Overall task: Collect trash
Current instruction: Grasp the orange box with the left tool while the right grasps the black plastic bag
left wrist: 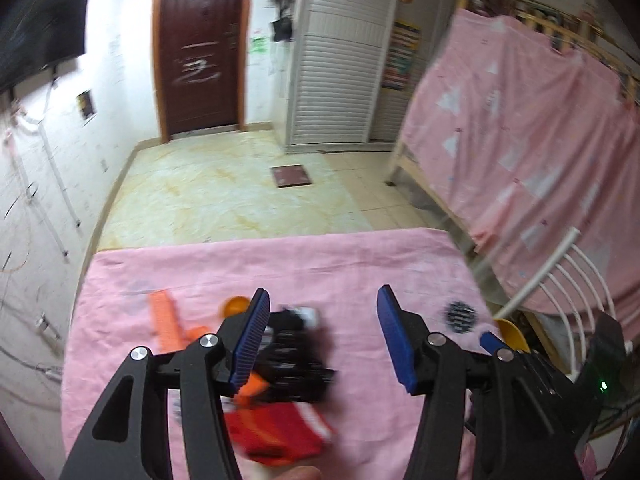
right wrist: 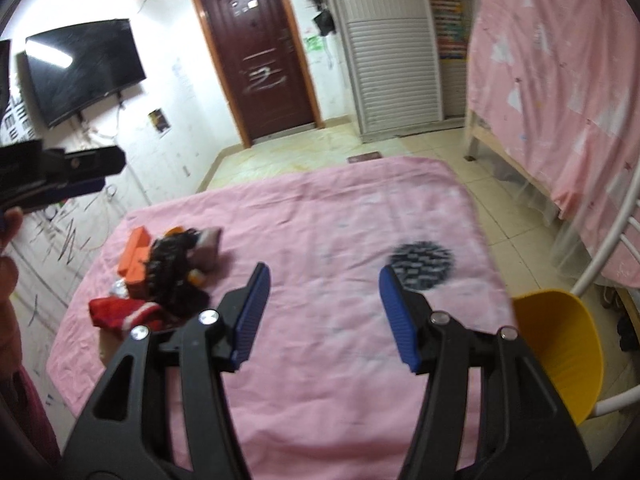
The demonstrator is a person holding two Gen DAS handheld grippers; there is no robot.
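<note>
Trash pile of orange foam blocks, black crumpled stuff and a red cloth sits near-left on the pink-covered table, under the left gripper, fingers apart, empty; blur could mean grabbing tablecloth. Right view: right gripper apart, empty, pile well left; yellow plastic bin off the right edge, easy to miss.

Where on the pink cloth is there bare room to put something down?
The pink cloth is bare in the middle, between the pile of orange, black and red items on its left and the black patterned disc on its right. The near stretch and far edge are bare too. The left side is crowded.
</note>
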